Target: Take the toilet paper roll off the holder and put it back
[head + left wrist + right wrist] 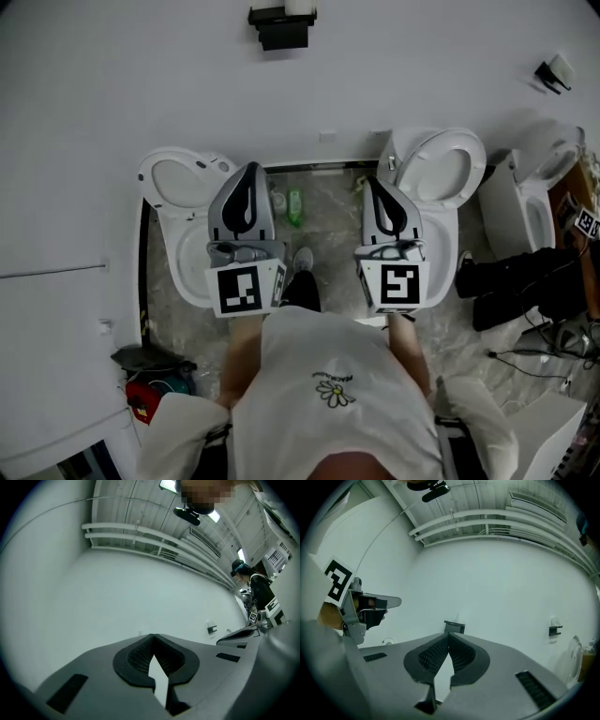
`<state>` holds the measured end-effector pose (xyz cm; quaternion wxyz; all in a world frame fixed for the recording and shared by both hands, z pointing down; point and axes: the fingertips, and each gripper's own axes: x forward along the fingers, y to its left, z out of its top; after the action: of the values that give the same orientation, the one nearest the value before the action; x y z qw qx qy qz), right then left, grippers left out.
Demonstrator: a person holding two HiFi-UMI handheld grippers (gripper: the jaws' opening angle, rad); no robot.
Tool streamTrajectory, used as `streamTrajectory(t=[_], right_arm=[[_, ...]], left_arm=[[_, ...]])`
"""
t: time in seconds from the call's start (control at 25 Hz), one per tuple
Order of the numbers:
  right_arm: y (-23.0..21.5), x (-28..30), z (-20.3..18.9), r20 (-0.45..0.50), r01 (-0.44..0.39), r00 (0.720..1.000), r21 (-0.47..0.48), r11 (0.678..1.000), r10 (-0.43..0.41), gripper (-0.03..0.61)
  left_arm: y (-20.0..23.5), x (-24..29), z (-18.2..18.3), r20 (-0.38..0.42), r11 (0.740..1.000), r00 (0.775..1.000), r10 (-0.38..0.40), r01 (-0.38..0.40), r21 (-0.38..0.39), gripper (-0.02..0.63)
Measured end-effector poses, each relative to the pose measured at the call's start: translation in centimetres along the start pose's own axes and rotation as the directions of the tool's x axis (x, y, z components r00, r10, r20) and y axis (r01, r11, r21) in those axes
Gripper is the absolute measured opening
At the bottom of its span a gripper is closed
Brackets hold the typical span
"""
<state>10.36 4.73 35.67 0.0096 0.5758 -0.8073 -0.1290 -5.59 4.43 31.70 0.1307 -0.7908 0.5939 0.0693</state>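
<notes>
Close to the person's chest, the left gripper (251, 169) and right gripper (367, 180) sit side by side, pointing at the wall, each with its jaws pressed together on nothing. Well beyond them, the roll (300, 7) rests on the wall holder (281, 33).

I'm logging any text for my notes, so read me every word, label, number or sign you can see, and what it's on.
Nothing here is readable.
White shirt: small script above the daisy print, too small to read.
Green bottle on the floor: label too small to read.
Black-and-white square markers on two cubes: coded patterns, no letters.
</notes>
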Motion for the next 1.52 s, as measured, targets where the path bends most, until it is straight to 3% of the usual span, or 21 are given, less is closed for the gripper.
streamTrajectory(t=[0.24,0.56,0.92,1.28,1.52], right_arm=[[-1.3,9.8,0.0,-0.057,0.05,0.997,0.0,0.999,-0.05,0.011],[-2.3,20.1,0.3,-0.013,0.077,0.997,0.005,0.997,-0.077,0.011],[-3.3,24.6,-1.9,-0.09,0.076,0.993,0.035,0.996,-0.073,0.011],[-4.1,27.5,-3.5,-0.079,0.004,0.997,0.056,0.998,0.0,0.011],[-5.4,28.2,-5.1,-0.107,0.039,0.994,0.106,0.994,-0.027,0.012]], left_arm=[[5.5,8.6,-1.3,0.01,0.999,1.0,-0.021,0.021,-0.036,0.018],[11.0,17.7,-3.8,0.013,0.998,0.999,-0.051,0.051,-0.026,0.017],[12.1,20.9,-6.2,-0.022,0.998,1.0,-0.018,0.017,-0.052,0.017],[13.1,23.3,-6.9,-0.018,0.998,0.999,0.046,-0.046,-0.031,0.017],[13.1,24.3,-7.7,-0.034,0.999,0.998,0.049,-0.049,-0.022,0.017]])
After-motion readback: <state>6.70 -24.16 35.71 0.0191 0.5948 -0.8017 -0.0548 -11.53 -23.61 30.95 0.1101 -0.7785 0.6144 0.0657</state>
